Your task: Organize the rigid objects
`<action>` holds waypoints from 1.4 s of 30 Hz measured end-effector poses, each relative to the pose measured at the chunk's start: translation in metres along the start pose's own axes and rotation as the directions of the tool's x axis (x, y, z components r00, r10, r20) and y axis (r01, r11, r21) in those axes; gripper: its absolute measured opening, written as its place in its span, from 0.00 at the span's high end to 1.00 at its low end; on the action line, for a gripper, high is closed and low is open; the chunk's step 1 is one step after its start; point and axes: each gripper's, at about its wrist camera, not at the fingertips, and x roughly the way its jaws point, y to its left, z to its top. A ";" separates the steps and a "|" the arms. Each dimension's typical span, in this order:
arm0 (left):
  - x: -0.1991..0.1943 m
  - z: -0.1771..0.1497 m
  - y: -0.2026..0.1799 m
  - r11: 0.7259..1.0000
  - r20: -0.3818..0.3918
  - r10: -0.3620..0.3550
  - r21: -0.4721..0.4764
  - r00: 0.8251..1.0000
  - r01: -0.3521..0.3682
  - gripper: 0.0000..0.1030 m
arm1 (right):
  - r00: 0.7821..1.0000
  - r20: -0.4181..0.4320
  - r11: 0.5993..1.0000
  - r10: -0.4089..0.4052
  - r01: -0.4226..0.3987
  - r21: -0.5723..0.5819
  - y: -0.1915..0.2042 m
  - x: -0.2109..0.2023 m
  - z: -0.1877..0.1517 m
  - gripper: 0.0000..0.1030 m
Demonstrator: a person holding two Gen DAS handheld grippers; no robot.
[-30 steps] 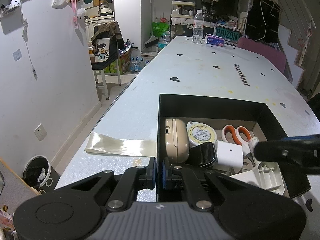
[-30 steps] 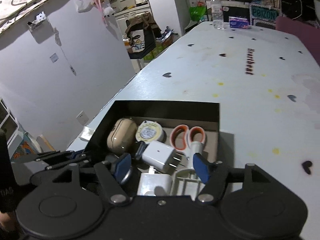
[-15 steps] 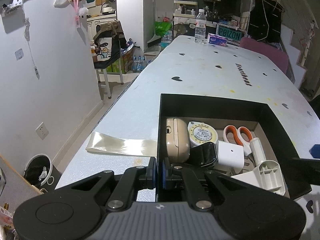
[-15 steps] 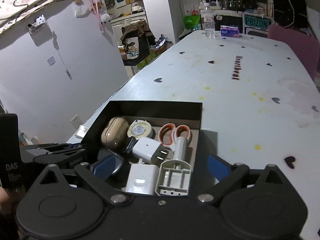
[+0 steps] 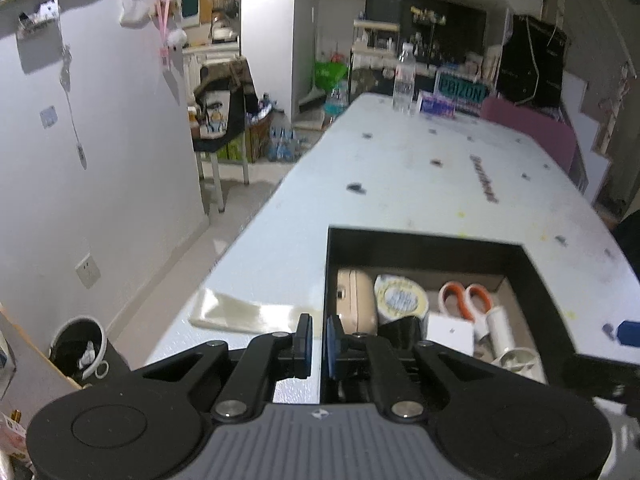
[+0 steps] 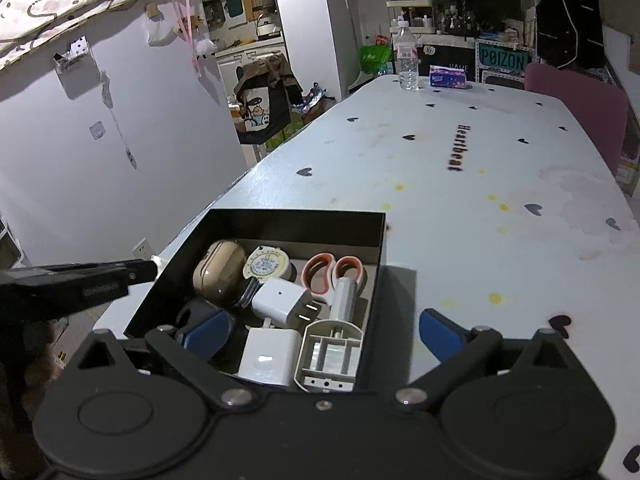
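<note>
A black box (image 6: pixel 280 224) sits on the white table near its left edge. It holds a beige earbud case (image 6: pixel 219 273), a round tape measure (image 6: pixel 266 262), orange-handled scissors (image 6: pixel 332 272), two white chargers (image 6: pixel 282 300) and a grey plastic part (image 6: pixel 330 356). My left gripper (image 5: pixel 318 344) is shut on the box's left wall (image 5: pixel 325 280). My right gripper (image 6: pixel 320 328) is open and empty, its fingers astride the box's near right corner. The box also shows in the left wrist view (image 5: pixel 424 240).
A water bottle (image 6: pixel 408 58) and a tissue pack (image 6: pixel 448 77) stand at the table's far end. A strip of tape (image 5: pixel 248 312) lies on the table's left edge. A pink chair (image 6: pixel 576 108) is at the far right. A bin (image 5: pixel 78 346) stands on the floor at left.
My right gripper has opened wide and drawn back and up from the box contents. My left gripper has stayed clamped on the box wall, with its view tilting up a little.
</note>
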 end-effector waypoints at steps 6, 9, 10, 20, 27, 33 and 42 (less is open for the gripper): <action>-0.025 -0.001 -0.001 1.000 0.020 -0.018 -0.016 1.000 0.018 0.37 | 0.999 0.028 1.000 -0.025 0.025 -0.005 -0.002 -0.010 -0.005 0.00; -0.035 -0.005 -0.001 0.999 0.020 -0.032 -0.016 0.999 0.032 0.21 | 0.997 0.043 0.998 -0.058 0.059 -0.025 -0.002 -0.016 -0.008 0.00; -0.038 -0.006 -0.002 0.999 0.021 -0.033 -0.013 0.999 0.034 0.18 | 0.996 0.050 0.997 -0.069 0.071 -0.032 -0.002 -0.018 -0.008 0.00; -0.056 -0.021 -0.006 1.000 0.015 -0.030 -0.004 0.999 0.030 0.00 | 0.992 0.045 0.993 -0.115 0.115 -0.014 -0.014 -0.026 -0.021 0.00; -0.062 -0.029 -0.011 1.000 0.014 -0.005 0.002 1.000 0.005 0.00 | 0.990 0.045 0.991 -0.132 0.132 0.003 -0.023 -0.032 -0.028 0.00; -0.063 -0.034 -0.015 0.999 0.003 0.022 0.024 1.000 -0.022 0.00 | 0.988 0.054 0.990 -0.142 0.143 -0.016 -0.020 -0.034 -0.030 0.00; -0.063 -0.037 -0.017 1.000 -0.002 0.017 0.021 1.000 -0.017 0.00 | 0.983 0.050 0.983 -0.178 0.180 -0.038 -0.018 -0.032 -0.031 0.00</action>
